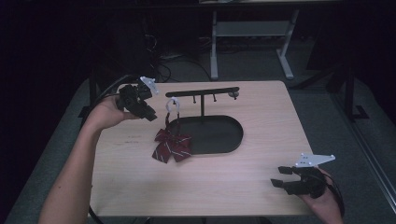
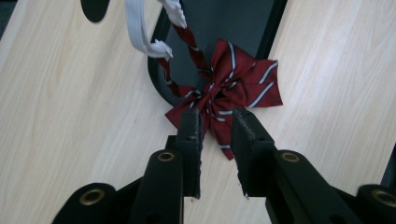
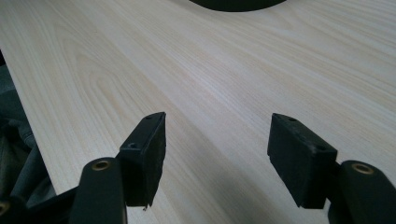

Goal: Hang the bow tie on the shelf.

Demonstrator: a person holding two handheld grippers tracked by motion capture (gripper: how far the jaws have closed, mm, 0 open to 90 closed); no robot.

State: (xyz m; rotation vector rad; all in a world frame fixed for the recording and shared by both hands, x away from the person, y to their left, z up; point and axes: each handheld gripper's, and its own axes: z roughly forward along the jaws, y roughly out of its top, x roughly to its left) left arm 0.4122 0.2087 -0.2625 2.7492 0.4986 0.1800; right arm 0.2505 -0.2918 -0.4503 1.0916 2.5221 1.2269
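Observation:
A dark red bow tie (image 1: 172, 146) with white stripes rests partly on the table and partly on the rim of a black stand's oval base (image 1: 219, 135). Its white strap loop (image 1: 172, 104) rises to the left end of the stand's crossbar (image 1: 205, 92). My left gripper (image 1: 150, 114) hovers left of the loop, up off the table. In the left gripper view the bow tie (image 2: 236, 84) lies just beyond the left gripper (image 2: 217, 119), whose jaws stand a narrow gap apart with nothing between them. My right gripper (image 1: 279, 176) is wide open and empty near the table's front right edge.
The wooden table (image 1: 233, 186) has bare surface in front of the stand and on its right. The right gripper (image 3: 217, 140) looks over bare wood towards the base rim (image 3: 238, 3). A white-legged desk (image 1: 215, 46) and cables stand on the dark floor behind.

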